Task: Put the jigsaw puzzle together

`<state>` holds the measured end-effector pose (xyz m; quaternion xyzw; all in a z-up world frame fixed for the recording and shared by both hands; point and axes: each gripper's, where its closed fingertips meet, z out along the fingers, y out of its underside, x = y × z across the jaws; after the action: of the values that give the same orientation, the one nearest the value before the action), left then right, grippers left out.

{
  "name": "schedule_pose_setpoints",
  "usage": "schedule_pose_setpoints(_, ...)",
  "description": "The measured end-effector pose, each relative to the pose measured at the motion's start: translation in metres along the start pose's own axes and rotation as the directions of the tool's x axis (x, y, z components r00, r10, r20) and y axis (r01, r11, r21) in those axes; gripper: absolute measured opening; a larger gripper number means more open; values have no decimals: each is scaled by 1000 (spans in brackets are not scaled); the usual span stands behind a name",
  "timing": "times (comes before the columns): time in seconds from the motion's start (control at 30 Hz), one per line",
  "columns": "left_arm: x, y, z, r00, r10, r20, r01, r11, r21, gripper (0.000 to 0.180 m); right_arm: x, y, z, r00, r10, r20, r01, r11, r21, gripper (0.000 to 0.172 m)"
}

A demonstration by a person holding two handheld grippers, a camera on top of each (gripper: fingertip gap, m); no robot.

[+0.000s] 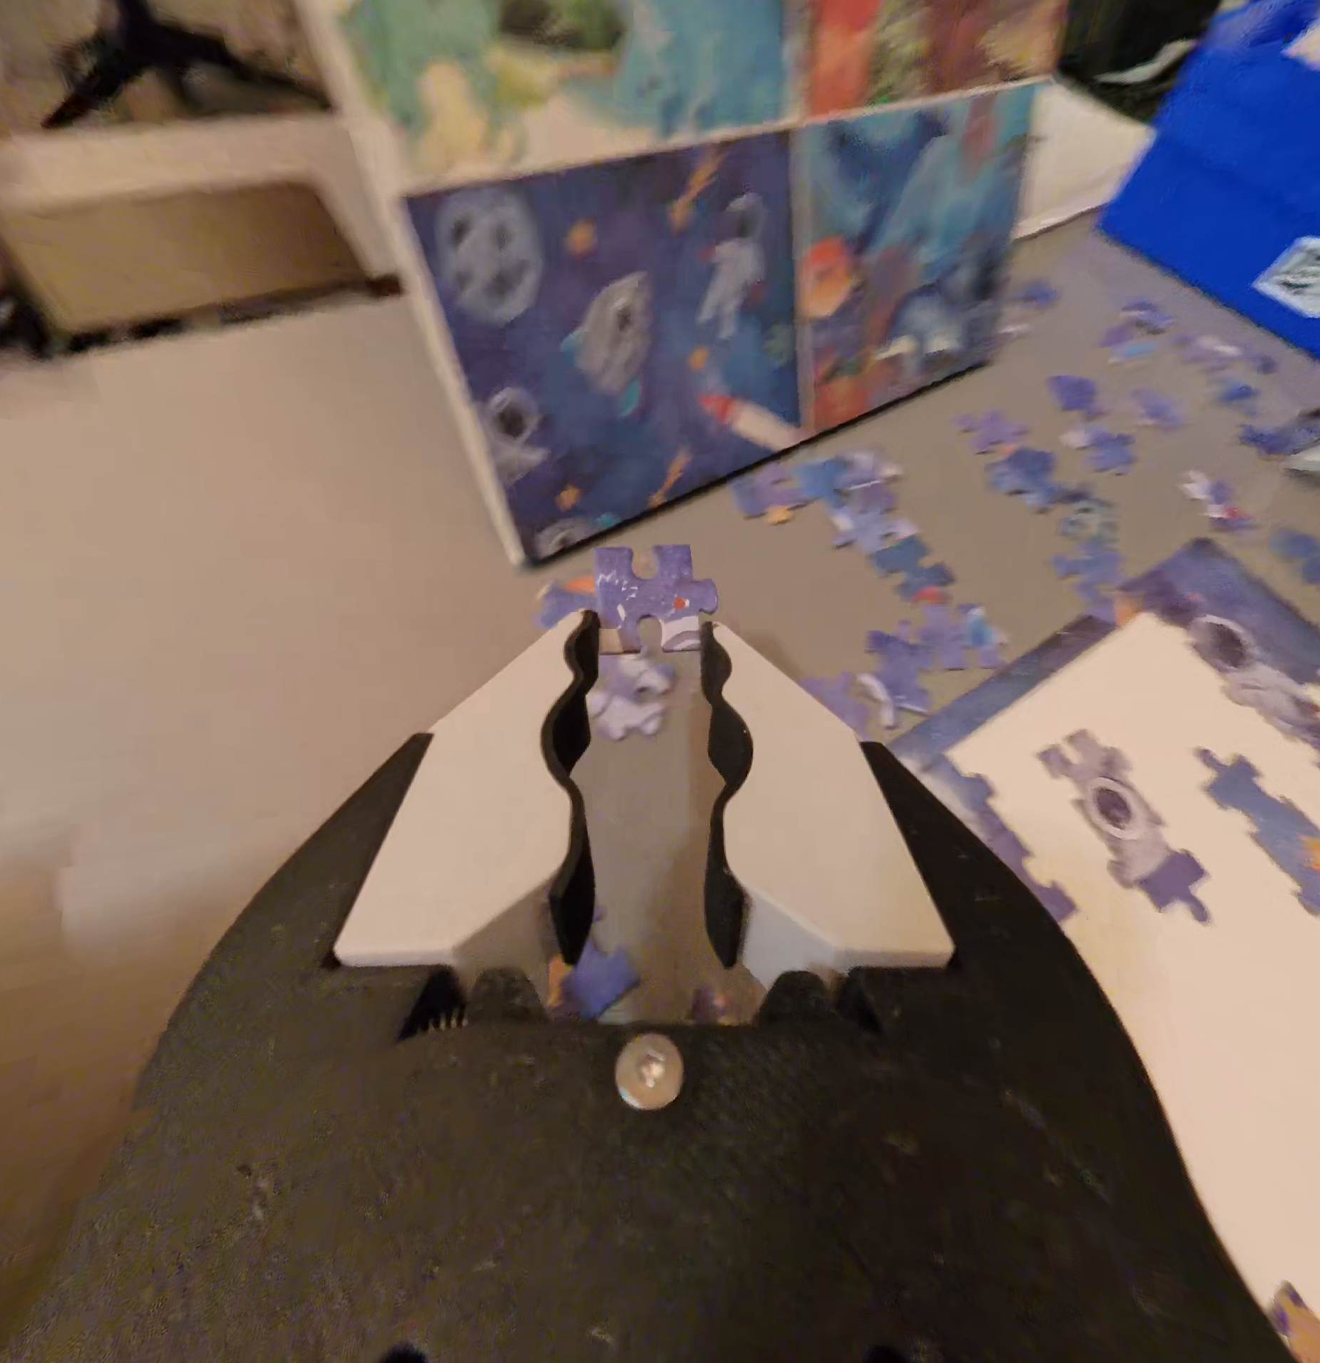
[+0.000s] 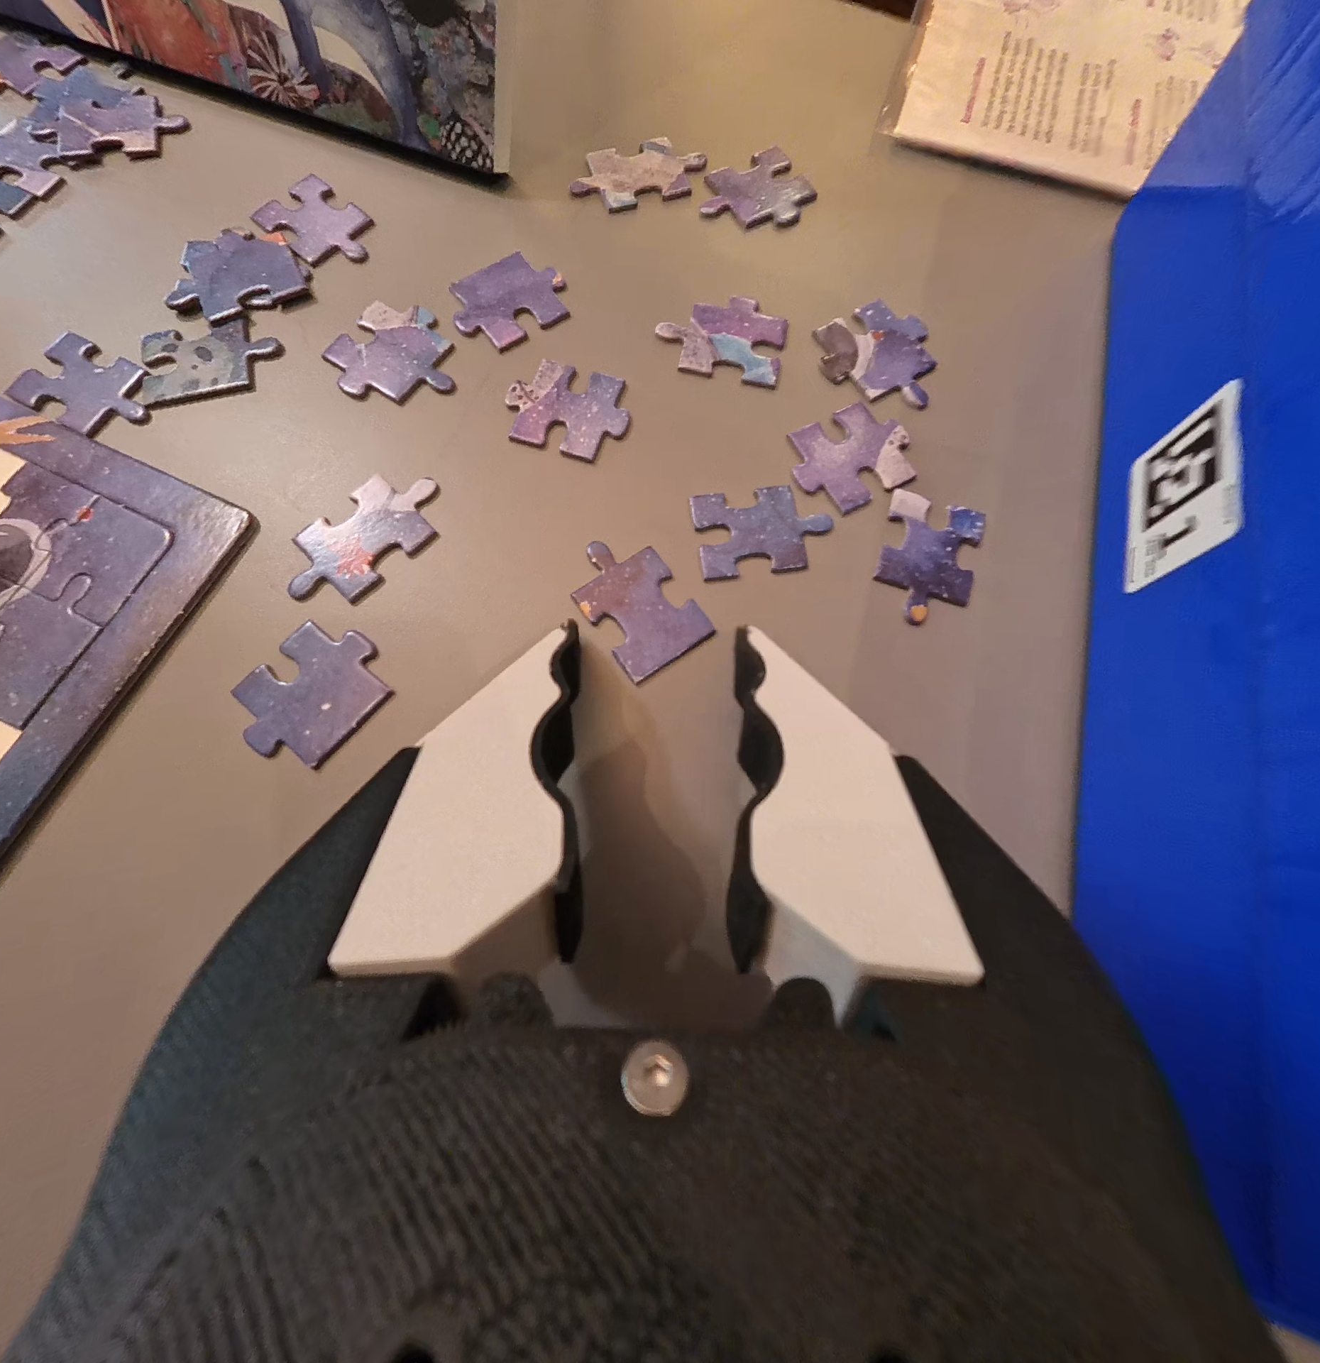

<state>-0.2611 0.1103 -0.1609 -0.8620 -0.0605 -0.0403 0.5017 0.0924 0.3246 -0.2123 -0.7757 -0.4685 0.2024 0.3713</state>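
Note:
My left gripper (image 1: 646,627) is shut on a purple puzzle piece (image 1: 653,594), which stands upright between the fingertips, lifted above the grey table (image 1: 716,811). My right gripper (image 2: 657,634) is open and holds nothing. It hovers low over the table, and a purple puzzle piece (image 2: 642,612) lies flat just ahead of its fingertips, between them, with neither pad touching it. A partly filled puzzle board (image 1: 1085,737) lies to the right of my left gripper. It also shows at the left edge of the right wrist view (image 2: 126,546).
Several loose purple pieces lie scattered on the table (image 2: 539,302) (image 1: 885,531). A puzzle box with a space picture (image 1: 620,347) stands behind them. A blue box with a square marker (image 2: 1217,664) stands close on the right. A printed sheet (image 2: 1048,74) lies at the far right. Some 40 centimeters of space lies between my two pairs of fingers.

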Motion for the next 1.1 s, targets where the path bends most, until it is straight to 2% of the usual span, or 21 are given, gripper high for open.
schedule_pose_setpoints(0.1,52,-17,-7,971,184,-151,-176,982,66,25,-2,-22,-15,998,-23,-51,29,993,119,44)
schedule_pose_setpoints(0.17,93,-17,-10,916,304,-262,-289,953,92,26,-18,-43,-28,1000,-21,-20,24,979,201,46)
schedule_pose_setpoints(0.27,154,-9,-16,809,391,-440,-376,918,124,25,-76,-70,-40,980,-13,200,-49,952,301,44)
schedule_pose_setpoints(0.33,183,-2,-18,745,406,-529,-394,908,143,26,-128,-77,-44,912,-17,409,-114,949,293,46)
schedule_pose_setpoints(0.4,203,4,-20,703,409,-581,-398,904,154,25,-172,-77,-48,828,-29,559,-137,958,253,47)
schedule_pose_setpoints(0.53,217,15,-21,681,425,-597,-423,893,154,26,-217,-77,-63,676,-8,737,-221,952,213,42)
schedule_pose_setpoints(0.63,219,22,-22,678,432,-595,-430,889,155,25,-228,-78,-73,548,56,835,-321,935,148,39)
schedule_pose_setpoints(0.7,220,24,-24,676,437,-594,-432,887,161,25,-230,-76,-75,492,95,865,-359,928,102,38)
schedule_pose_setpoints(0.83,226,28,-30,656,454,-603,-450,877,171,25,-236,-66,-74,470,140,871,-351,935,40,38)
schedule_pose_setpoints(1.0,242,33,-34,621,488,-613,-478,856,197,26,-250,-53,-80,403,198,894,-326,943,-63,36)
schedule_pose_setpoints(1.1,250,36,-34,612,500,-613,-492,847,201,26,-254,-45,-84,377,216,900,-303,948,-100,21)
